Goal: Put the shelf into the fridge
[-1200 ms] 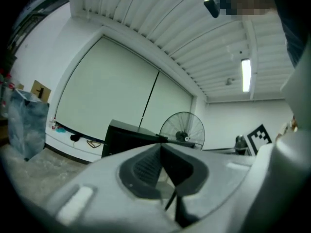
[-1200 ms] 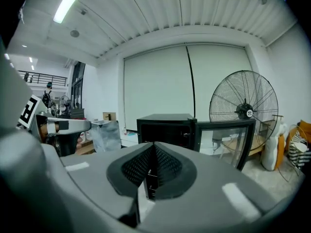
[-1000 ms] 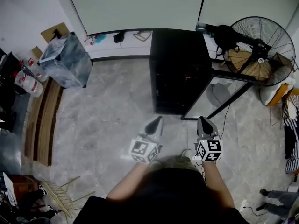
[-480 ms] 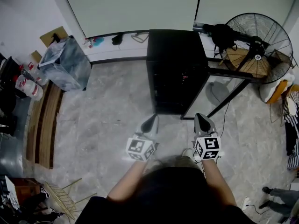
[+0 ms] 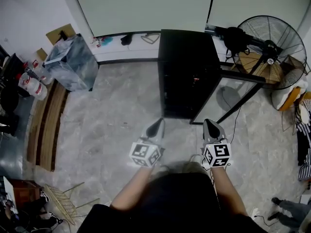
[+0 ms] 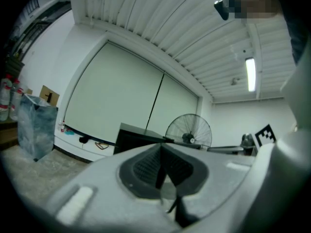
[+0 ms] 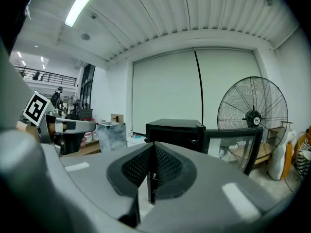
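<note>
Person's left forearm point(image 5: 127, 193) and right forearm point(image 5: 224, 192) reach forward, carrying the left gripper point(image 5: 157, 126) and right gripper point(image 5: 210, 125) side by side, apart, tips pointing ahead, marker cubes facing up. Both jaw pairs closed together, gripping nothing.

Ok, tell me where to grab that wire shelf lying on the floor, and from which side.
Grip the wire shelf by one of its outer edge wires, coming down from above on the side that faces the open floor. It seems to lie nearly flat, so only its thin wires offer the jaws a hold, and clutter crowds its other side.
</note>
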The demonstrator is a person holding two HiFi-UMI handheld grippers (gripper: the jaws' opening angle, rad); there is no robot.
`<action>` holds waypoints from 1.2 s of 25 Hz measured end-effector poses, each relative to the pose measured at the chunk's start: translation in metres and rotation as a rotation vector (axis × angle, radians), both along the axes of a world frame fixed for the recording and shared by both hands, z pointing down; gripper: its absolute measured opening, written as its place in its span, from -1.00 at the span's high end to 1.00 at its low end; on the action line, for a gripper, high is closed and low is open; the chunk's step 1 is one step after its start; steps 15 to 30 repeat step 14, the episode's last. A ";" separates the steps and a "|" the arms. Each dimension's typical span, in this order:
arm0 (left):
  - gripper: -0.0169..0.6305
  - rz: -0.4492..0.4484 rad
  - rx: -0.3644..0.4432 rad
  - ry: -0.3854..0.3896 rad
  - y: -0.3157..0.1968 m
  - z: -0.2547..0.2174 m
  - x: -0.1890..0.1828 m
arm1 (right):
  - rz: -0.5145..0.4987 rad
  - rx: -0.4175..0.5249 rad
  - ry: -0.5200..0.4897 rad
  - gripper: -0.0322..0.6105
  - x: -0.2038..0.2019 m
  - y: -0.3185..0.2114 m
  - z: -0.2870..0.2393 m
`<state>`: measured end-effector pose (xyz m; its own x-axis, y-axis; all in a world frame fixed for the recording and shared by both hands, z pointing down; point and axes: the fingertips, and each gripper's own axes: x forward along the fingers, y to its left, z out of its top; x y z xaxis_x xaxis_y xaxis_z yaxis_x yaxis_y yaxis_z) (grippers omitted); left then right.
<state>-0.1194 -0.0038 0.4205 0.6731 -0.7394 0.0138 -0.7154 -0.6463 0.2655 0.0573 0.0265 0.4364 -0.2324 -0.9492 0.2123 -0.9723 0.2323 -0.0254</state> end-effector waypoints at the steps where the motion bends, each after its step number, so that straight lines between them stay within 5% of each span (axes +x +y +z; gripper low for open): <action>1: 0.94 -0.005 0.000 0.003 0.001 0.000 -0.003 | -0.002 0.001 -0.002 0.90 -0.003 0.002 0.000; 30: 0.94 -0.039 -0.005 0.020 0.005 -0.003 -0.029 | -0.015 0.019 -0.019 0.90 -0.022 0.002 -0.011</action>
